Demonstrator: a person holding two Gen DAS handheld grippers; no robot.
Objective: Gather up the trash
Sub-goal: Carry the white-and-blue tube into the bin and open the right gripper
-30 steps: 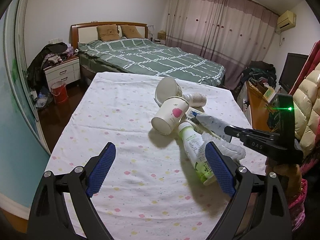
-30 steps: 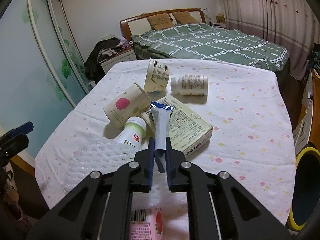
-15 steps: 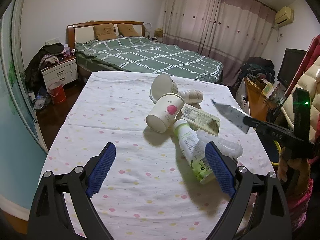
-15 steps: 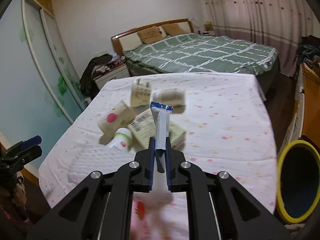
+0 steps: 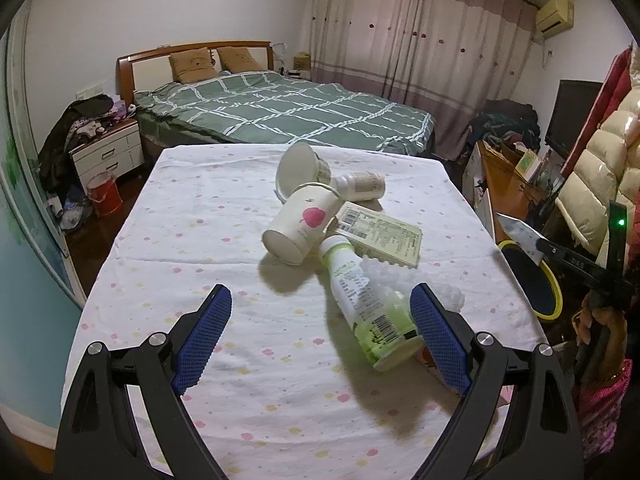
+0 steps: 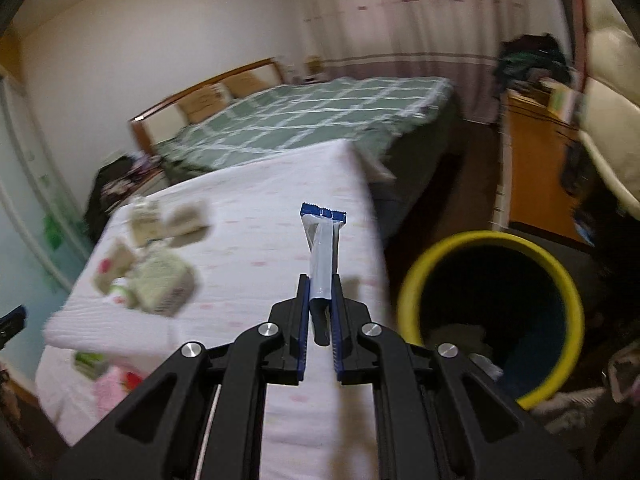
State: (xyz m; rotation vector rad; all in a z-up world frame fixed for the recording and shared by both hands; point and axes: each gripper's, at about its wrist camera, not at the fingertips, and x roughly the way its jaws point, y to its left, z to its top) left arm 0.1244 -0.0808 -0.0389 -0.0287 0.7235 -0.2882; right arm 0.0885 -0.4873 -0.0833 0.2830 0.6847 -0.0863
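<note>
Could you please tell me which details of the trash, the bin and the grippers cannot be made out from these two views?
- Right wrist view: the trash pile on the table is motion-blurred; labels unreadable.
- Right wrist view: the yellow-rimmed bin is dark inside; contents unclear.
- Left wrist view: the right gripper is cut off by the edge; only the wrapper tip shows.
- Left wrist view: the green bottle base hides behind the left gripper finger.

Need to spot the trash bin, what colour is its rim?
Yellow rim on the trash bin, dark inside; clearest in the right wrist view.
</note>
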